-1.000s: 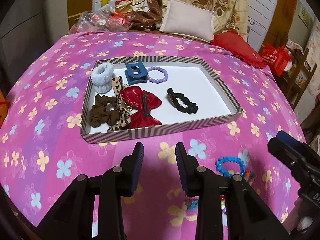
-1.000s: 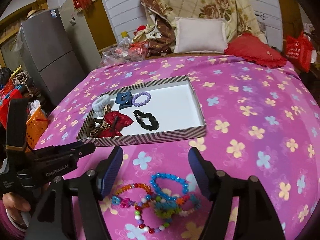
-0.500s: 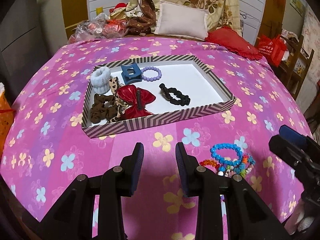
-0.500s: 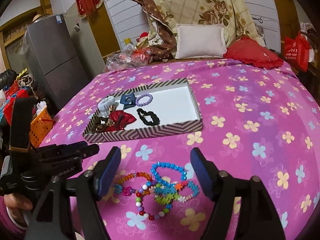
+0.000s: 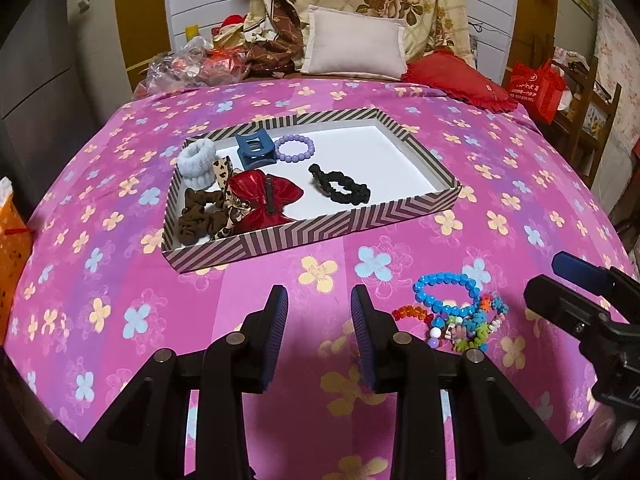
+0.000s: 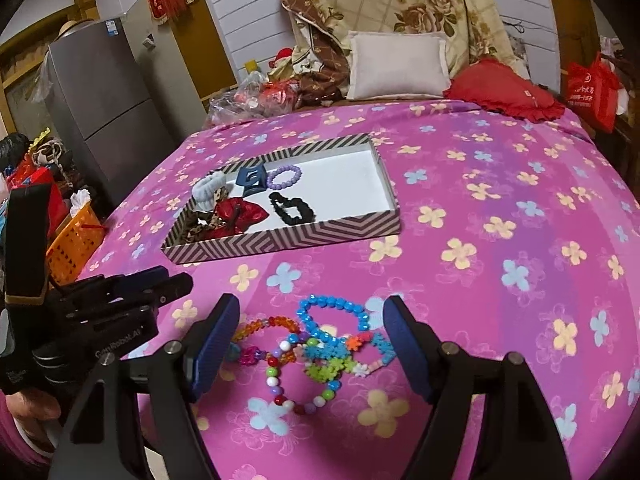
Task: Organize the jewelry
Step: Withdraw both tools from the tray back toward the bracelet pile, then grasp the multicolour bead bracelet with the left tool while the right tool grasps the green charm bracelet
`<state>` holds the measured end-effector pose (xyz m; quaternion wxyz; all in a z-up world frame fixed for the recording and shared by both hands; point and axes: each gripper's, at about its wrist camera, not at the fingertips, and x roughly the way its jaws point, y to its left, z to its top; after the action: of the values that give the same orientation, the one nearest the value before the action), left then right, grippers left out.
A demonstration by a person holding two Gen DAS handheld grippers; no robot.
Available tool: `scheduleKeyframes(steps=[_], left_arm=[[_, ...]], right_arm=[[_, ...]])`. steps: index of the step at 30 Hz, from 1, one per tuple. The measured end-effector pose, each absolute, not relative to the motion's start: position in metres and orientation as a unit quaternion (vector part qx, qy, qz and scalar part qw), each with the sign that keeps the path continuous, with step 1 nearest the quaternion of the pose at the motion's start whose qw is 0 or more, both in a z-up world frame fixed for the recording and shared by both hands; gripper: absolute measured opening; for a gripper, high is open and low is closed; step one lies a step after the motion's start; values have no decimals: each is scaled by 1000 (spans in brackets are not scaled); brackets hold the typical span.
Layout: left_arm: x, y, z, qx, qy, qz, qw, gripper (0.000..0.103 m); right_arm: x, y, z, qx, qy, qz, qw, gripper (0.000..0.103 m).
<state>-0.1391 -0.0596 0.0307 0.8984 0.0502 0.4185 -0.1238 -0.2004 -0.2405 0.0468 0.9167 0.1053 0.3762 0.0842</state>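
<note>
Both grippers tilted down; left gripper point(image 5: 319, 300) open, right gripper point(image 6: 311, 322) just widened, empty.

Left black plastic two-finger gripper point(image 5: 319, 320) with dark blue ridged pads point(image 5: 276, 332), round silver screws on its thick arms, right black two-finger gripper point(image 6: 311, 344) just the same, white "GenRobot.AI" letters on one side, a hand point(image 6: 28, 404), a bit of pink sleeve point(image 6: 10, 440)

Grey fridge point(image 6: 100, 112); pillows point(image 6: 398, 66); panelled wall point(image 6: 256, 20)

Brown scrunchie point(image 6: 191, 233) mostly hidden behind tray wall point(image 6: 280, 238).
</note>
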Motion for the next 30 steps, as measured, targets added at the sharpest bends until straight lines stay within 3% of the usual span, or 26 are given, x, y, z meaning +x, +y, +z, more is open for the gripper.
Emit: scheduleKeyframes(steps=[8,14,20,30], left_arm=[[-140,-58,26,37,429,-142,891,36],[-136,-51,13,16,455,-153,877,36],[-131,-41,3,-6,476,-152,866,36],[-130,-40,1,-7,480,-161,862,36]], right_arm=[[-207,-253,35,81,402,57,910,77],[-213,-257,20,62,420,57,904,57],[-205,-254,14,56,426,64,901,47],[-204,-232,5,24,437,98,894,46]])
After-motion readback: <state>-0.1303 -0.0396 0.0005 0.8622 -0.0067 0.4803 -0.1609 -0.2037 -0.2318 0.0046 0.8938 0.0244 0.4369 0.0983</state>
